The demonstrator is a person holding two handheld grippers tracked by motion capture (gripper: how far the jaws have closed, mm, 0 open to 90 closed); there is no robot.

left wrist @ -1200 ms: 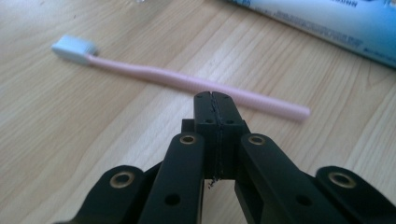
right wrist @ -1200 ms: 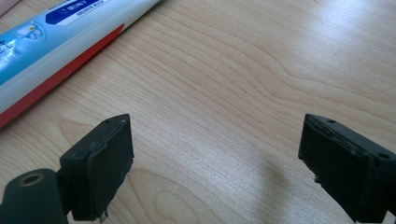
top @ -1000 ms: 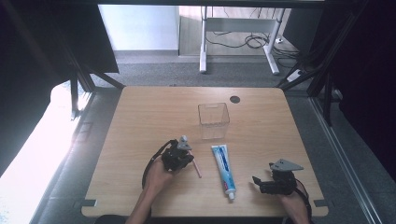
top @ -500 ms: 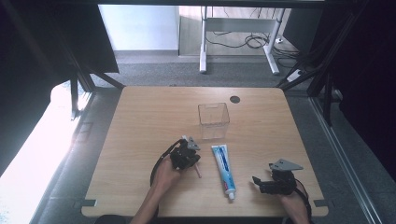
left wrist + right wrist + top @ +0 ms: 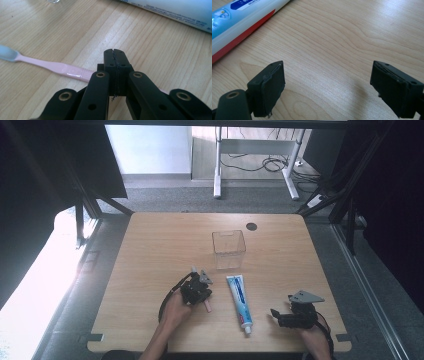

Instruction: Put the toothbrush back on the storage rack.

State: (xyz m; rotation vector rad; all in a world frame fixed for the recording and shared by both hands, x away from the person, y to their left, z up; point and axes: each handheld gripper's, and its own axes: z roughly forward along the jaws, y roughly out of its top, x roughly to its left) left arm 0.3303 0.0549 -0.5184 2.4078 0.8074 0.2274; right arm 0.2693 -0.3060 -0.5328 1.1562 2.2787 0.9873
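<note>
A pink toothbrush (image 5: 62,68) with a pale head lies flat on the wooden table (image 5: 150,250). My left gripper (image 5: 115,53) is over its handle with both jaws pressed together and nothing visible between them; the handle runs under the jaws. In the high view the left gripper (image 5: 201,295) covers the middle of the toothbrush (image 5: 206,307). A blue, white and red toothpaste tube (image 5: 239,301) lies just right of it. My right gripper (image 5: 328,82) stands open over bare wood, right of the toothpaste tube (image 5: 239,17), with its jaws wide apart.
A clear plastic box (image 5: 229,250) stands upright beyond the tube, near the table's middle. A dark round hole (image 5: 251,226) sits near the far edge. The right gripper (image 5: 276,314) rests close to the front right corner.
My left hand has shifted a little to the right, closer to the toothpaste tube. The right gripper has stayed where it was.
</note>
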